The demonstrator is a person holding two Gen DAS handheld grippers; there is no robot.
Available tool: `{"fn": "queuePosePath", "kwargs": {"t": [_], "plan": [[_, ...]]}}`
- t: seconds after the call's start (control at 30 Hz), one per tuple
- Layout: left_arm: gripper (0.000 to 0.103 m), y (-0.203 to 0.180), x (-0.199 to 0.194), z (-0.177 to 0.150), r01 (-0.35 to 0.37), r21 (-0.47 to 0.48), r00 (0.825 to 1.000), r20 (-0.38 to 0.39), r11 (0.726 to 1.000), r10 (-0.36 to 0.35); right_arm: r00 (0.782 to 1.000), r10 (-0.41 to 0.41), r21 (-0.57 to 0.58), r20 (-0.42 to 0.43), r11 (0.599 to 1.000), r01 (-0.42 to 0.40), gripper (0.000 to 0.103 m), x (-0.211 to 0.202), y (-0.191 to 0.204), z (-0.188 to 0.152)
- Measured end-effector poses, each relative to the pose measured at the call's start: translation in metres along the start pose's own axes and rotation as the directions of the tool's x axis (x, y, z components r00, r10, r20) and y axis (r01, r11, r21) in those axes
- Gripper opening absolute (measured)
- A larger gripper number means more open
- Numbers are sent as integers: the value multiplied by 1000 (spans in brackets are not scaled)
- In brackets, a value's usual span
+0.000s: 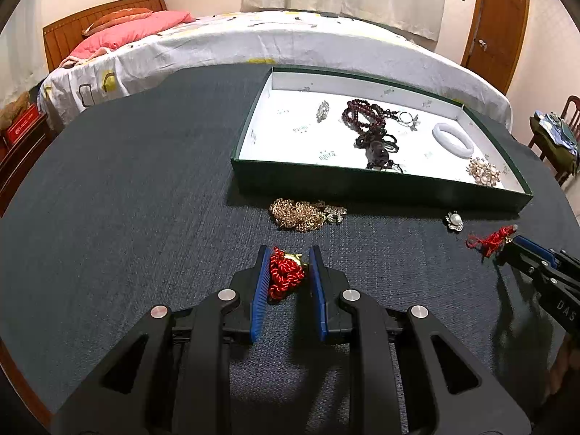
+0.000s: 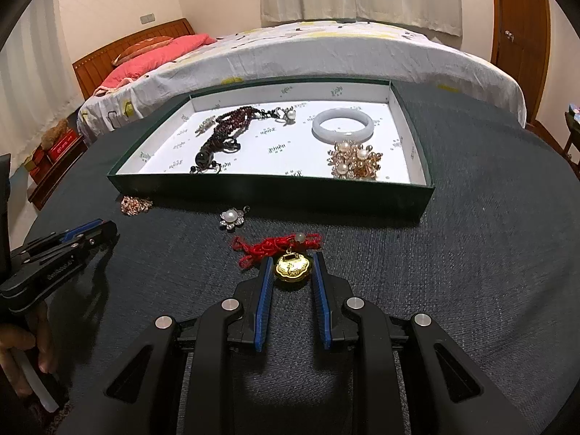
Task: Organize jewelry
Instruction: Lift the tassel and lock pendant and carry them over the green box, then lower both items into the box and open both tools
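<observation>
1. Left tool pinches a red cord bundle; right tool pinches a gold pendant, both just above the table.
2. Green tray lies straight ahead, nearer the right tool.

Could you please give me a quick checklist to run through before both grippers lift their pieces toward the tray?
1. Left gripper closed on the red knotted cord: ok.
2. Right gripper closed on the gold pendant: ok.
3. Pendant's red string free to follow: cannot tell, it trails loose on the table.
4. Pearl brooch apart from that string: ok.
5. Bare floor left in the tray: ok.
</observation>
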State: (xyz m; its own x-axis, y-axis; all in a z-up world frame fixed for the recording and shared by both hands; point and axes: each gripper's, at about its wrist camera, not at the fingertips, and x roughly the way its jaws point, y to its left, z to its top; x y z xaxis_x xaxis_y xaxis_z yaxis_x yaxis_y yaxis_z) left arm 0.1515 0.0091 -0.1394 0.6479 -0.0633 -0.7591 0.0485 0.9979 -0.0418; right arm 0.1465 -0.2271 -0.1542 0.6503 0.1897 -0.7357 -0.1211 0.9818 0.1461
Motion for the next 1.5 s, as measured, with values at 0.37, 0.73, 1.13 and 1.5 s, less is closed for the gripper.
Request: {"fn": "queuePosePath", "kwargs": {"t": [0.37, 0.73, 1.13, 1.5], "plan": [[21, -4, -14, 6, 12, -7, 999, 32, 1000, -11, 999, 4, -6, 45, 1000, -3, 23, -19, 2, 6], [21, -12, -29, 19, 35, -1, 997, 76, 999, -35, 996, 11, -10, 86, 1000, -10, 23, -34, 5, 14], [21, -23, -39, 37, 59, 16, 991, 121, 998, -61, 991, 23, -4, 131, 1000, -22, 23, -48, 4, 28], [21, -39, -43, 87, 88, 49, 971, 218, 995, -97, 971, 31, -17, 238, 999, -28, 23, -56, 8, 80]]}}
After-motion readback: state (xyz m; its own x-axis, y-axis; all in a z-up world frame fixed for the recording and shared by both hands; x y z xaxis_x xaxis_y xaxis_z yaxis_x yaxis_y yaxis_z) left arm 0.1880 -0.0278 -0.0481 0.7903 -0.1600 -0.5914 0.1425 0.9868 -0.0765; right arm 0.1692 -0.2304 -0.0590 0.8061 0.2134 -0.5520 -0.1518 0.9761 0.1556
